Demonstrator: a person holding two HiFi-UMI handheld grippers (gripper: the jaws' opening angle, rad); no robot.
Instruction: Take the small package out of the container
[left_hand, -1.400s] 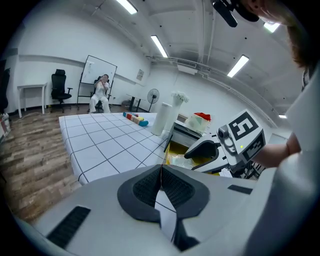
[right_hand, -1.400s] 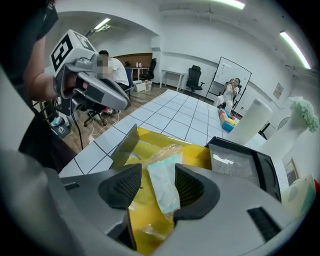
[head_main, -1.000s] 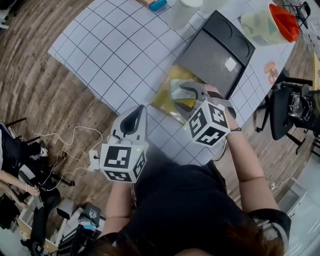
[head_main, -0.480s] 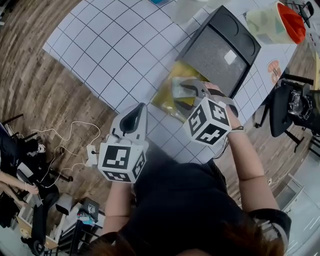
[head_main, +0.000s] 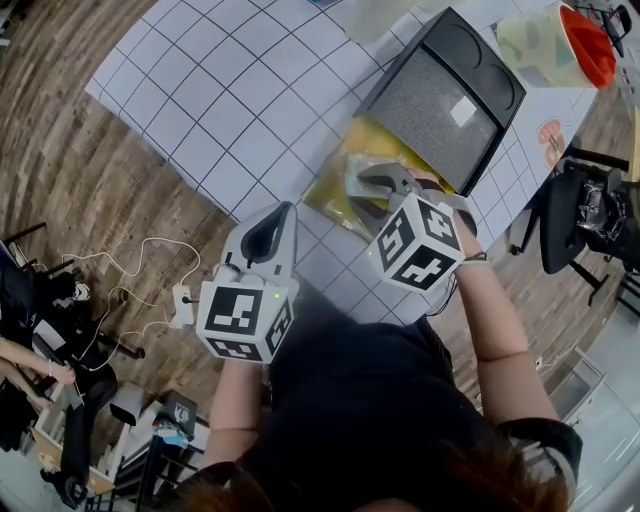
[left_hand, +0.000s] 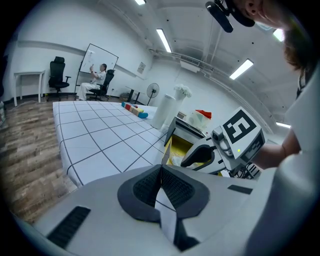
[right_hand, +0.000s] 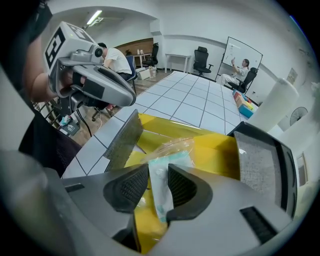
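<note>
Closes the right gripper (right_hand: 159, 181) around the package (right_hand: 169, 156), lengthwise between its jaws, not yet pinched, in the container (right_hand: 215, 155) at the bench's (head_main: 240, 120) near edge; holds the left gripper (left_hand: 161, 186) clenched, empty, farther off.

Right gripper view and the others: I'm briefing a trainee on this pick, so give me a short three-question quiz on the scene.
1. True or false: the left tongs are shut with nothing between them.
2. What sits between the right tongs? A small package; B spoon; C sponge.
3. Fill in: the container's inside is ___.
Key: 1 true; 2 A, tongs closing round it; 3 yellow.
</note>
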